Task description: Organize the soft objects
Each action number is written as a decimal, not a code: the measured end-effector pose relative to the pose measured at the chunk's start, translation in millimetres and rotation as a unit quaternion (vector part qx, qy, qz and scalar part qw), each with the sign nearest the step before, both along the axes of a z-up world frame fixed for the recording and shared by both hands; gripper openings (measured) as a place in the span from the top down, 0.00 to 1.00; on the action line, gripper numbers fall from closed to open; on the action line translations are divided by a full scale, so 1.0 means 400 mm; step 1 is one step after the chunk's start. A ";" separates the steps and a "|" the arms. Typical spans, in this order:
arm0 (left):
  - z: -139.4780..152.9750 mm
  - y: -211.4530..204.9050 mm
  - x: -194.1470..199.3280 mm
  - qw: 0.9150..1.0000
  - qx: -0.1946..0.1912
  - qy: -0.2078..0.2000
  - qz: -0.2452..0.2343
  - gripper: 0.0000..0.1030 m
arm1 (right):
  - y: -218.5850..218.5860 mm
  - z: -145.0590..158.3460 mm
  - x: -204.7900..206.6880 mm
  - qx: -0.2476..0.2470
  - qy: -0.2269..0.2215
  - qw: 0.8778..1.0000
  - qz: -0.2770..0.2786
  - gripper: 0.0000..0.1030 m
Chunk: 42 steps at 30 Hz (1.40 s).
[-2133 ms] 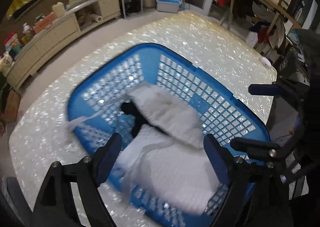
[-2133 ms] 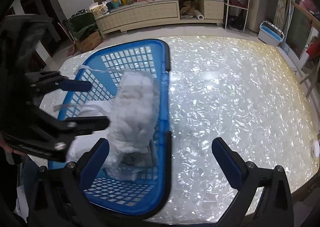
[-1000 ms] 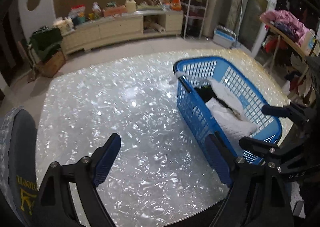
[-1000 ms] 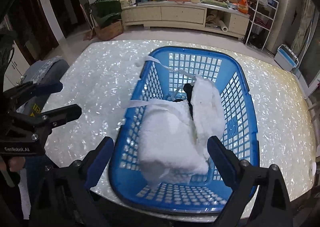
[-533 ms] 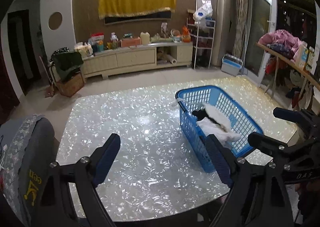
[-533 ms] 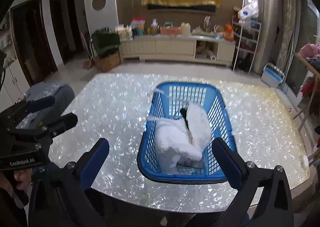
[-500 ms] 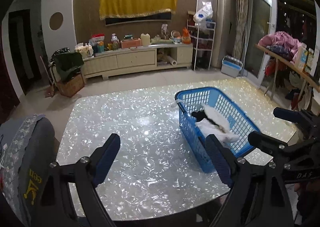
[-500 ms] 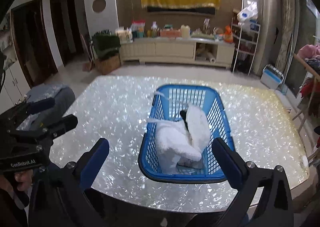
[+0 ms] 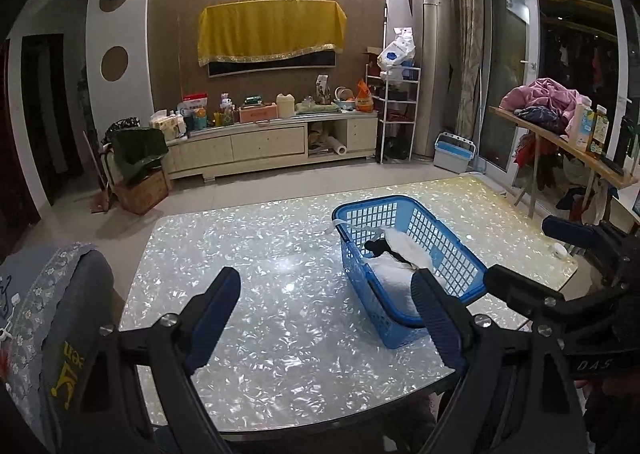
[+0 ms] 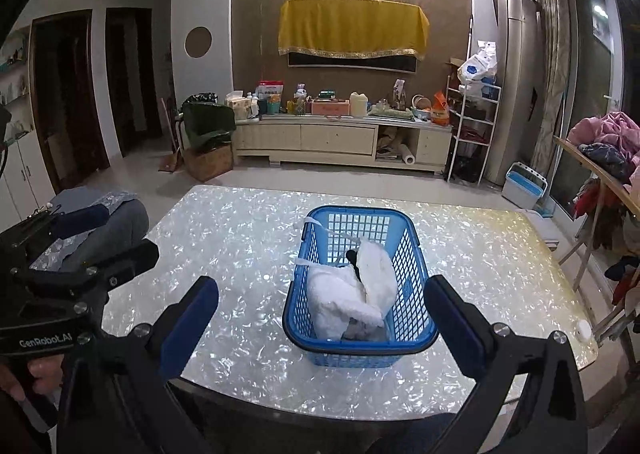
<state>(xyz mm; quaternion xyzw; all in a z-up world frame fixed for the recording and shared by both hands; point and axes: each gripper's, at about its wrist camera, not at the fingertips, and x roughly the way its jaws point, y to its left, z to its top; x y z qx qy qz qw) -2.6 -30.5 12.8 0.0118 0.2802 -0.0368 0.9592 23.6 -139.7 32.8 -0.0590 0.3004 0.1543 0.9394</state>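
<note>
A blue plastic basket (image 10: 416, 274) stands on the pearly white table (image 10: 240, 246), right of centre; it also shows in the left wrist view (image 9: 436, 230). Inside lie a white fluffy garment (image 10: 352, 290) (image 9: 400, 250) and a small black item (image 10: 352, 256). A white strap hangs over the basket's far left rim. My left gripper (image 9: 326, 314) is open and empty, held back above the table's near edge. My right gripper (image 10: 320, 322) is open and empty, pulled back from the basket's near end.
A grey cushioned chair (image 9: 44, 318) stands at the table's left side. A small white round object (image 10: 584, 330) lies at the table's right corner. A low cabinet (image 10: 340, 138) lines the far wall. A side table with clothes (image 9: 548, 102) stands to the right.
Both grippers have drawn up and back from the basket, so the whole table and room now show. The white garment stays in the basket. Both grippers remain open.
</note>
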 end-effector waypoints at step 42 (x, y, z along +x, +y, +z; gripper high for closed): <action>-0.003 -0.030 -0.018 1.000 0.002 0.002 -0.014 0.17 | -0.014 -0.002 -0.035 0.009 -0.002 1.000 -0.006 0.00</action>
